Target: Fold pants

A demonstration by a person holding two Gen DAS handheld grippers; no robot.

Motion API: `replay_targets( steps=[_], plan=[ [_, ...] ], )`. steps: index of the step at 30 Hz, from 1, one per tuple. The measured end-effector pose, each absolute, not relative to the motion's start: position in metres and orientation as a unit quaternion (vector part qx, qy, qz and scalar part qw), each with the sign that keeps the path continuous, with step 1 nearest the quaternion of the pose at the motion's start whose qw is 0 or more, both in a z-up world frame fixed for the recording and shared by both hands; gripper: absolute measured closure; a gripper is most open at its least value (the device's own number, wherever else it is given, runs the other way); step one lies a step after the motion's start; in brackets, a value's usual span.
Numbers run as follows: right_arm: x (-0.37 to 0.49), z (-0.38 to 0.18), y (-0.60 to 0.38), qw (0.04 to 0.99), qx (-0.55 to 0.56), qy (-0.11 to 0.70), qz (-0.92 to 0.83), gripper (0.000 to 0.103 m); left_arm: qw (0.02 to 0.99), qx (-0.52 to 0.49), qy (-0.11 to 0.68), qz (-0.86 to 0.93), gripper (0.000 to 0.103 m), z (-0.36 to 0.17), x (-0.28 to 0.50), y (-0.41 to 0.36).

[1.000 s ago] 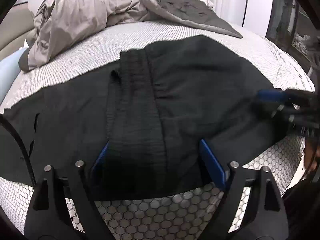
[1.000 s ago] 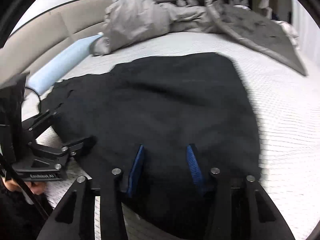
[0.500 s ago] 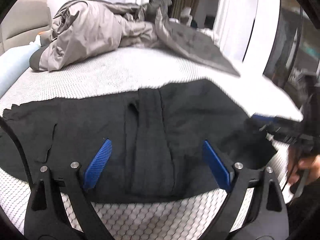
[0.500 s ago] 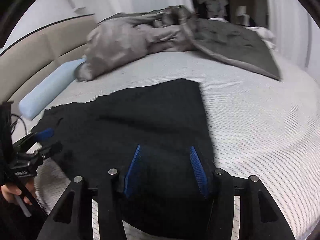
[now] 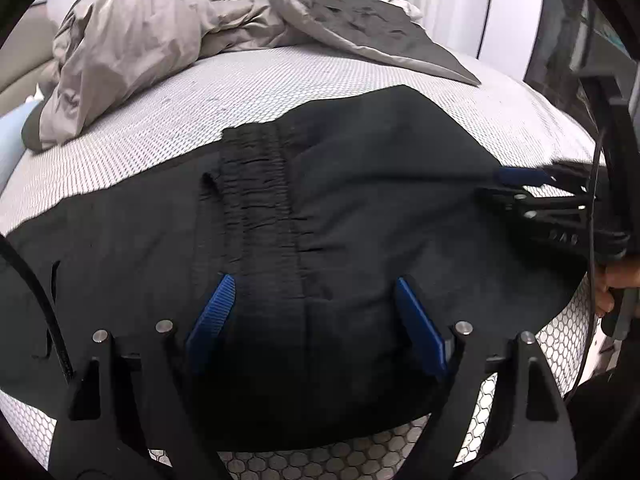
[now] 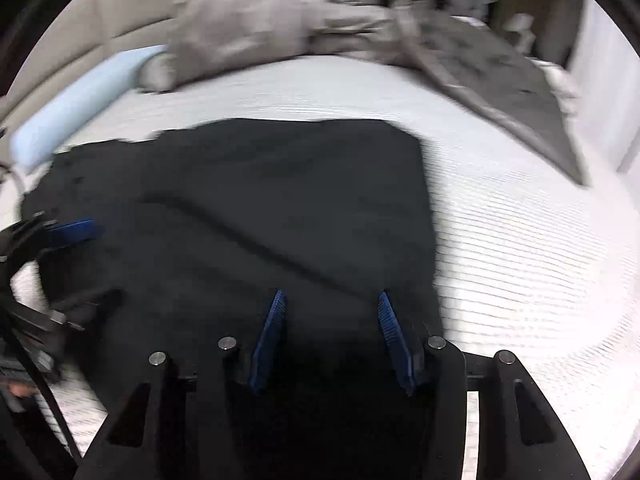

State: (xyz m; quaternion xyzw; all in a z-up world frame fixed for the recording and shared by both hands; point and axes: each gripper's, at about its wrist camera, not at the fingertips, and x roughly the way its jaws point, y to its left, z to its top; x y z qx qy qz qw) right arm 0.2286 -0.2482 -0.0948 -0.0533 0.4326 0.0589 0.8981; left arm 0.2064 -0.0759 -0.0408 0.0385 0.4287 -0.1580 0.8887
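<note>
My left gripper (image 5: 316, 312) hangs over the pants' (image 5: 360, 200) gathered waistband (image 5: 256, 184), jaws wide but closing, pads clear of the cloth. The black pants lie flat on the bed (image 5: 200, 92). My right gripper (image 6: 332, 332) stands half-wide above their near edge, gripping nothing.

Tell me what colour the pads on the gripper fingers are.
Blue pads, ribbed, clearest in the left wrist view.
</note>
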Motion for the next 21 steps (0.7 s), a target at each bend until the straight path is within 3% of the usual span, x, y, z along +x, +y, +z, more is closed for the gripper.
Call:
replay_targets(
  steps=[9, 16, 18, 20, 21],
  plan=[
    [0.225, -0.073, -0.287, 0.909, 0.057, 0.402, 0.089, 0.052, 0.900, -0.034, 0.407, -0.151, 0.021, -0.010, 0.209, -0.058],
    [0.254, -0.066, -0.280, 0.903, 0.087, 0.403, 0.122, 0.052, 0.896, 0.019, 0.421, -0.141, 0.022, -0.003, 0.269, -0.087],
    [0.266, -0.068, -0.270, 0.897, 0.088, 0.413, 0.131, 0.052, 0.890, 0.032, 0.431, -0.145, 0.027, -0.010, 0.282, -0.094],
    [0.276, -0.071, -0.256, 0.892, 0.075, 0.423, 0.141, 0.052, 0.881, 0.043, 0.450, -0.139, 0.041, -0.022, 0.295, -0.097],
    [0.280, -0.073, -0.250, 0.890, 0.068, 0.426, 0.146, 0.052, 0.879, 0.044, 0.455, -0.136, 0.042, -0.027, 0.297, -0.096]
  ],
)
